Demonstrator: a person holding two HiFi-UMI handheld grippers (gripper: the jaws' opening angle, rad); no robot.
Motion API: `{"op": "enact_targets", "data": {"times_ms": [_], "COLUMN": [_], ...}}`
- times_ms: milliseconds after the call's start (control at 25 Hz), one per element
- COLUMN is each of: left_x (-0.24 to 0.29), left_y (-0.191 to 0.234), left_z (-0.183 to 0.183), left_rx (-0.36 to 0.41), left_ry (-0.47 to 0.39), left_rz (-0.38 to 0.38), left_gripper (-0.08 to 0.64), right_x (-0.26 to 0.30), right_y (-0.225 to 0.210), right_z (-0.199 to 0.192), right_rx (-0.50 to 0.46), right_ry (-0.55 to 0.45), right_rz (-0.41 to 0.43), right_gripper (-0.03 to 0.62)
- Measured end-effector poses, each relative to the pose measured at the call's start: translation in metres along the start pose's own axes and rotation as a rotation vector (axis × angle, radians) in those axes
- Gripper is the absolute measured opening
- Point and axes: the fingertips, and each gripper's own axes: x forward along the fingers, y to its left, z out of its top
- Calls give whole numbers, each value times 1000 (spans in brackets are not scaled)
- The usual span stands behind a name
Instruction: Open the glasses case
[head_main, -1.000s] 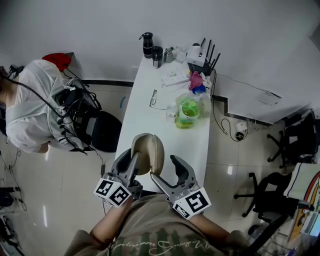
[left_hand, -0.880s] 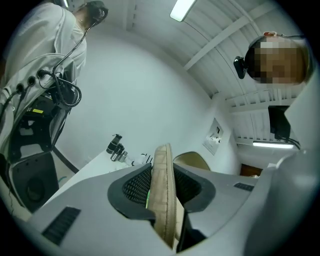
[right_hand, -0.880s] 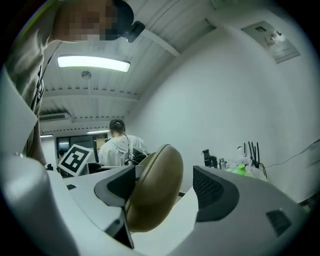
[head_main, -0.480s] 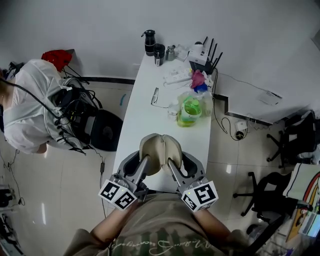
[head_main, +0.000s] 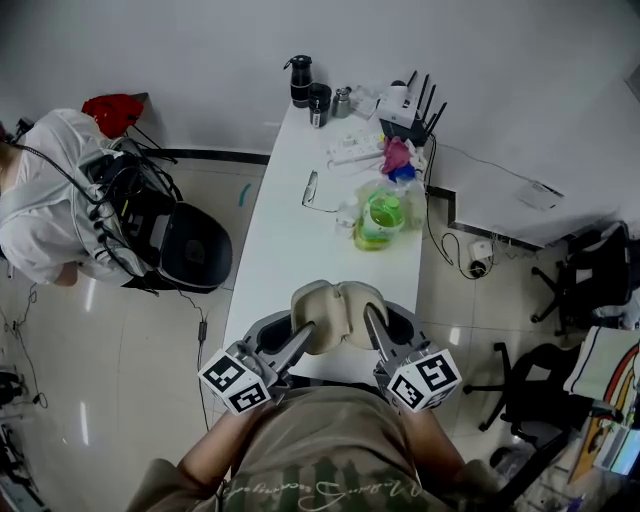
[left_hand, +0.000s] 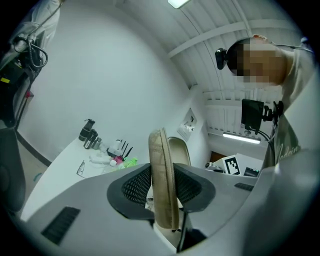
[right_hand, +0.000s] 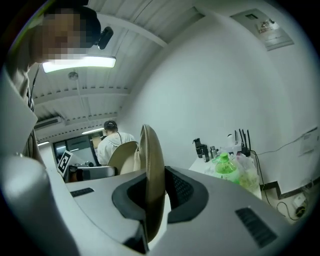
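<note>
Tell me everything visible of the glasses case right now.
The glasses case is a beige, fabric-looking clamshell, spread open, its two rounded halves meeting in the middle. The left gripper clamps one half's rim; the right gripper, whose fingers have just been closing, pinches the other. It is above the white table, near end.

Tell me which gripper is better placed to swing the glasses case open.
Right, probably: the right gripper, whose jaws have just been closing, pinches one shell of the glasses case; the left gripper anchors the other shell.
</note>
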Motion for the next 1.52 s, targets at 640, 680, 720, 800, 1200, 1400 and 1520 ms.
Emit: {"op": "enact_targets", "data": {"times_ms": [640,680,720,800,1200,1400,1520], "left_x": [-2,-2,-3,-5,-20,-26,-30], "left_y": [-32,-30,-28,-25,-85,-118,-126], "left_z": [-4,-3,-3,-1,14,25,25], "left_rx": [-48,-63,-84,-124,-223,-356,-368], "left_ry": [40,36,34,44,30,-57,-97], "left_rz": [-213,-210,-211,-234,-652,-871,-933], "left_gripper": [121,121,121,95,81,83,87], "right_x": [-19,-21,-23,-25,-56,-78,-81], "right_y": [12,13,15,22,65,74,74], "right_z": [-6,-6,-5,-3,12,28,29], "right_rx": [250,279,317,404,696,703,703], "right_ry": [-44,-54,-68,-90,-167,-219,-224], "right_rz": [173,193,224,303,751,895,915], "right_gripper": [43,43,41,43,43,43,43]}}
